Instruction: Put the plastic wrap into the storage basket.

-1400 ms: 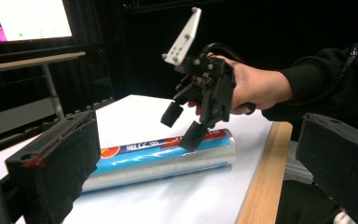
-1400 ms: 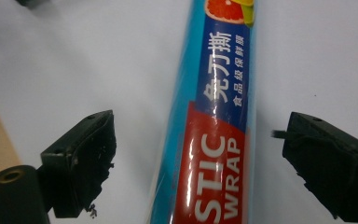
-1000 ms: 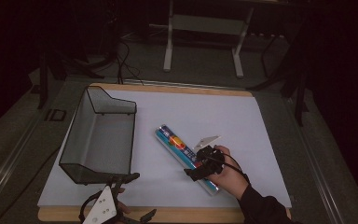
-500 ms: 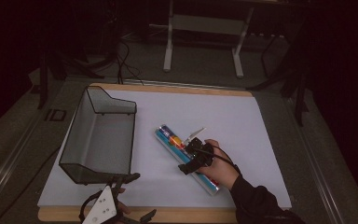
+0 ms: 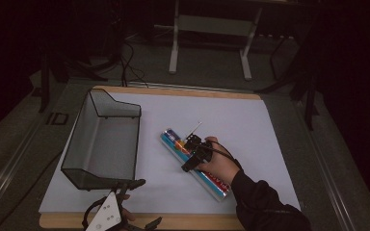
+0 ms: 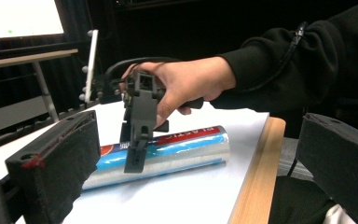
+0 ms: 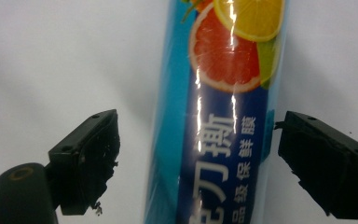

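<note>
Wire basket (image 5: 103, 139) left of roll (image 5: 173, 142) on table (image 5: 250, 120).

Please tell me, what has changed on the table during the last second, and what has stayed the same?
The right gripper moved up along the long blue plastic-wrap box with fruit pictures, toward its far end, and now straddles it with open jaws, not yet closed. The box, the black wire mesh basket and the open left gripper at the near table edge stayed in place.

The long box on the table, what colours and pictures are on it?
Blue box, with orange and grapefruit slices; clearest in the right gripper view.
</note>
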Action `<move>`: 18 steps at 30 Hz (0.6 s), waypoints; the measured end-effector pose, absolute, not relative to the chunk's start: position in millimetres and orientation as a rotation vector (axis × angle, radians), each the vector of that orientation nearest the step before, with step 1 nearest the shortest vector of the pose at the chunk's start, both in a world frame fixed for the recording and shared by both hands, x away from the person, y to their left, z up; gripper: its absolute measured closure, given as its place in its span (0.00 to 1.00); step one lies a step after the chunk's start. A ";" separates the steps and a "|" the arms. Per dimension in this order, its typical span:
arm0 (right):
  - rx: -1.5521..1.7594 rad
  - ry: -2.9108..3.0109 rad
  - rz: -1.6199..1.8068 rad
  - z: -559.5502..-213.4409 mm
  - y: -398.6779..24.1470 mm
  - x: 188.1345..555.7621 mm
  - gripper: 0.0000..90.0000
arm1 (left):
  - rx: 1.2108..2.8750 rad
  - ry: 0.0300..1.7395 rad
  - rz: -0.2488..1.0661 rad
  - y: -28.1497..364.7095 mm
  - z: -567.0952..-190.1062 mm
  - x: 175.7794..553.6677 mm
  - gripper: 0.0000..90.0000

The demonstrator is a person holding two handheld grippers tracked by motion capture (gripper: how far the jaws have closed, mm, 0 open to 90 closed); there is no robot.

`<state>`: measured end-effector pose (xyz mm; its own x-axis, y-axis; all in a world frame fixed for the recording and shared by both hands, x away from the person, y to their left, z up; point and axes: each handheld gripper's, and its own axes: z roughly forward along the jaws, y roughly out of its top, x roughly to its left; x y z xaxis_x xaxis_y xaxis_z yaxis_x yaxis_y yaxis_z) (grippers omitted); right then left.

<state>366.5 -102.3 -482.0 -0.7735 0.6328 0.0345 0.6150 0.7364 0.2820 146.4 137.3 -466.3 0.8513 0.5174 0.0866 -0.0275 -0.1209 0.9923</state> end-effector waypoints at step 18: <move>1.104 2.955 0.192 -490.8 -87.2 391.5 0.17 | 1.647 0.384 0.473 136.6 -467.0 146.7 0.01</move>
